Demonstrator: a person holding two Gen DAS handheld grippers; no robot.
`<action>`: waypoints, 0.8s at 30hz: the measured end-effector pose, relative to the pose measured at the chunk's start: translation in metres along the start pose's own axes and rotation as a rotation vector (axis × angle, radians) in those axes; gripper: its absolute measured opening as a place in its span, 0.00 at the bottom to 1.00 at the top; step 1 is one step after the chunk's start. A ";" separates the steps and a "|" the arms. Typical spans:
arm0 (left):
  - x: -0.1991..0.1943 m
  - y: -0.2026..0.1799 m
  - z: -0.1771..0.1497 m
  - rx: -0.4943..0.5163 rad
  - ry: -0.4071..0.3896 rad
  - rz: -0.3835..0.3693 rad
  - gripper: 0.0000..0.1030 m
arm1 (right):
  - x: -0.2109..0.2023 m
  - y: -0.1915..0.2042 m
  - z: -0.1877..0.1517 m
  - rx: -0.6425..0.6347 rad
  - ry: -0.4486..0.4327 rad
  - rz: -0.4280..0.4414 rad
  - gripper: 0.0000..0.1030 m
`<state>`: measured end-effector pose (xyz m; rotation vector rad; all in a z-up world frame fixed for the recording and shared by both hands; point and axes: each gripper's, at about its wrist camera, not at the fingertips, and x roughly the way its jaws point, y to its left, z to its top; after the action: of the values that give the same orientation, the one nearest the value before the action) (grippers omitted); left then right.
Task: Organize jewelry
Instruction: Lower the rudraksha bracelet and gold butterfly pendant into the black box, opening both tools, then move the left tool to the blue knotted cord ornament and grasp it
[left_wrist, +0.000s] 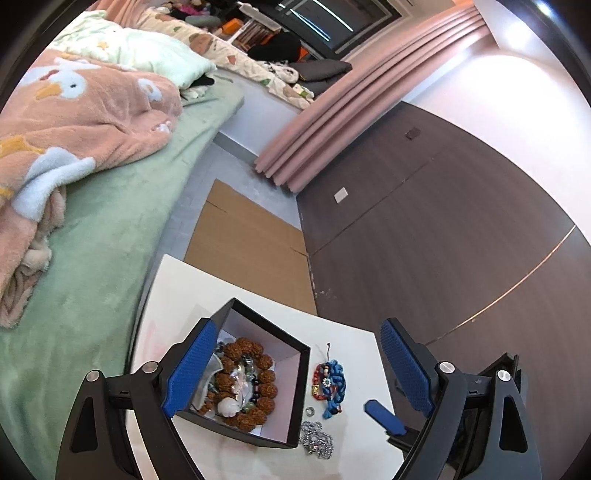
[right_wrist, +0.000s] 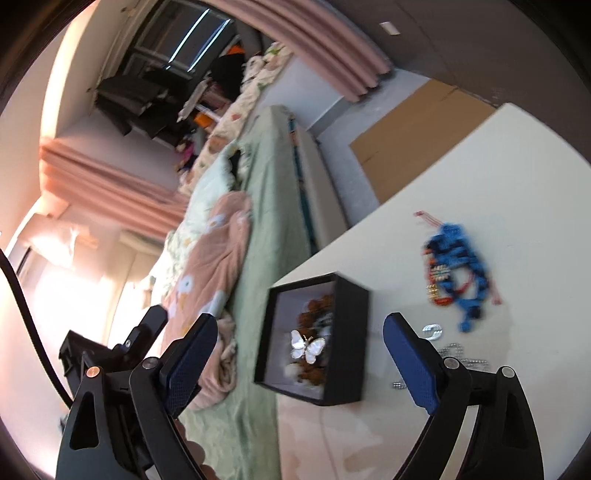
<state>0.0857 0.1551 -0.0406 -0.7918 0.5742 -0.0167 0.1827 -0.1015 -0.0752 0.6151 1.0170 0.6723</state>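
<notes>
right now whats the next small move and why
Probably reach the right gripper to the blue braided bracelet: both jaws stand open and empty, the black box already holds the brown bead bracelet, and the blue one still lies on the table.

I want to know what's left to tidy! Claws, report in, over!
Left claw open, right claw open, both empty. Black box holds brown bead bracelet. Blue cord bracelet, silver chain and small ring outside on table. Nothing blocking.

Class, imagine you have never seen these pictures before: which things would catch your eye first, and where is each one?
First, the black box on the white table, holding a brown bead bracelet and a pearly butterfly brooch. Next, the blue and red braided bracelets lying just beside the box. Behind, the pink duck blanket heaped on the green bed.
</notes>
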 end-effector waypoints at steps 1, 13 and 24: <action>0.002 -0.002 -0.001 0.006 0.003 0.001 0.88 | -0.006 -0.004 0.002 0.005 -0.010 -0.019 0.89; 0.025 -0.038 -0.022 0.114 0.042 -0.011 0.88 | -0.058 -0.031 0.014 -0.014 -0.065 -0.151 0.89; 0.054 -0.076 -0.050 0.218 0.151 -0.057 0.74 | -0.096 -0.057 0.024 0.028 -0.106 -0.157 0.89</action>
<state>0.1213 0.0553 -0.0432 -0.5974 0.6801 -0.1898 0.1820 -0.2136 -0.0542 0.5826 0.9660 0.4828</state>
